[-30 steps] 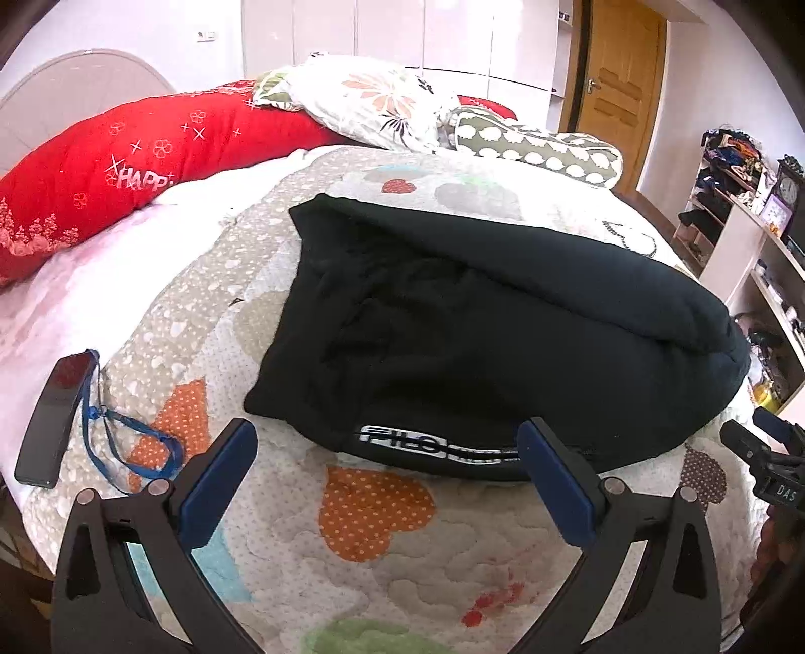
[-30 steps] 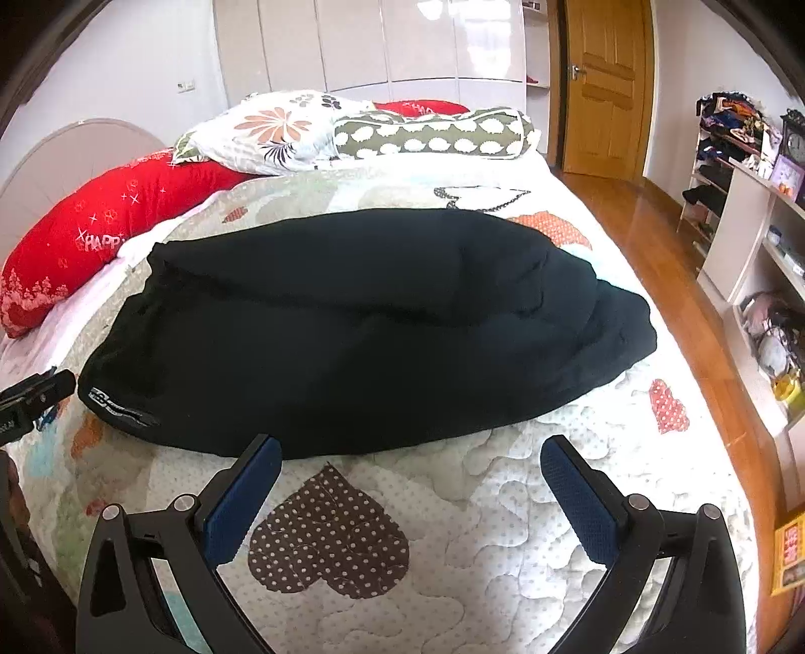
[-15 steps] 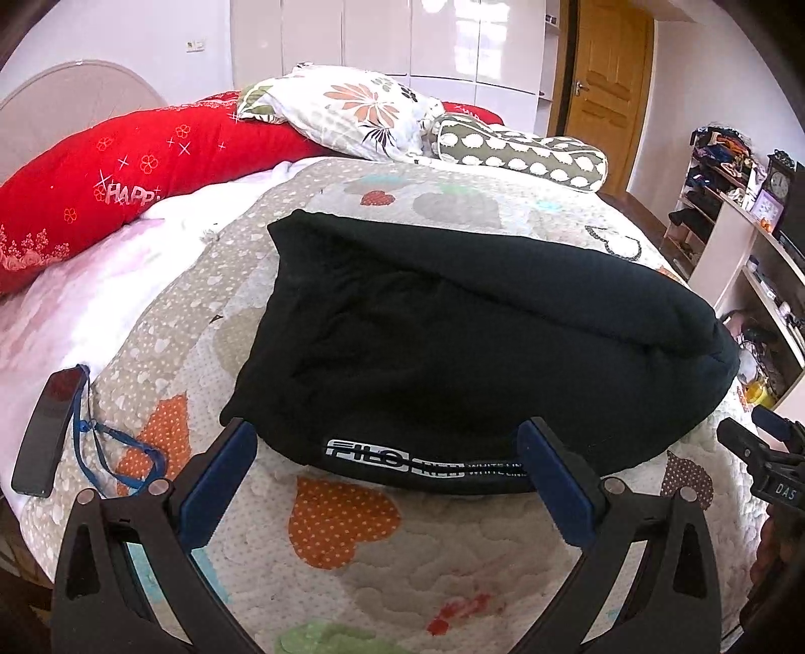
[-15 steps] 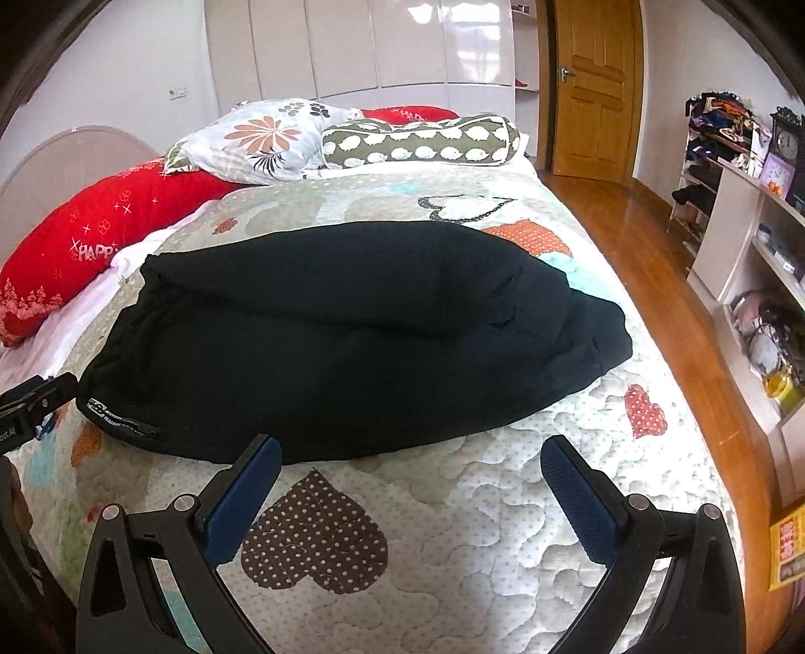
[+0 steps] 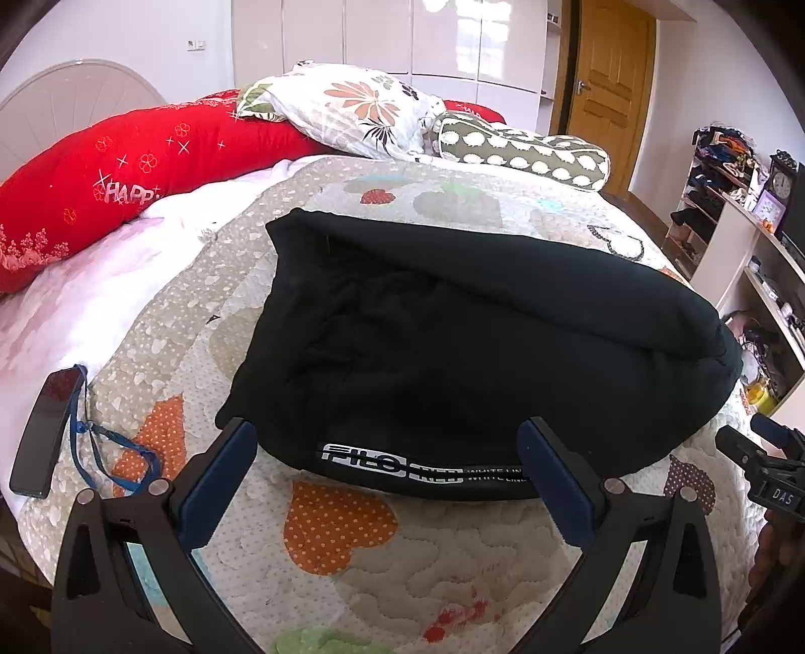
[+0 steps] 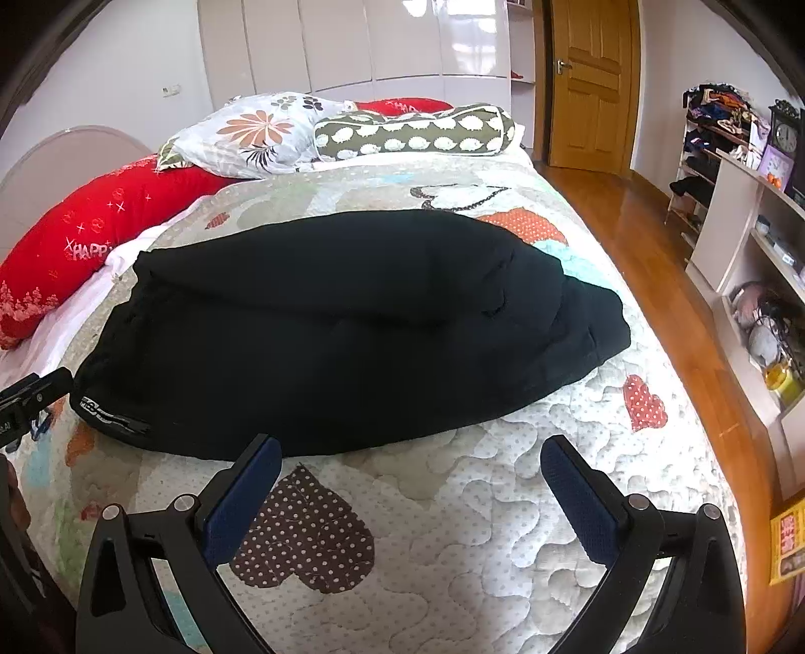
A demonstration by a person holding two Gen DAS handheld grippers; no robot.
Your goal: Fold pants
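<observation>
Bare quilt (image 6: 453, 503) lies open before my fingers (image 6: 578, 498). The pants (image 6: 352, 327) fill the bed's middle. A phone (image 5: 45, 427) sits at its left edge.

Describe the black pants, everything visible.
The black pants look like thick, soft knit. They lie across the heart-print quilt, folded lengthwise, one layer lapped over the other. A white-lettered band marks the near edge at one end. Only the quilt touches them; both open grippers hover short of that edge.

A quilted bed (image 6: 503, 503) fills the room, with white wardrobes (image 6: 352, 45), a wooden door (image 6: 588, 85), wooden floor (image 6: 654, 241) and cluttered shelves (image 6: 754, 261).
</observation>
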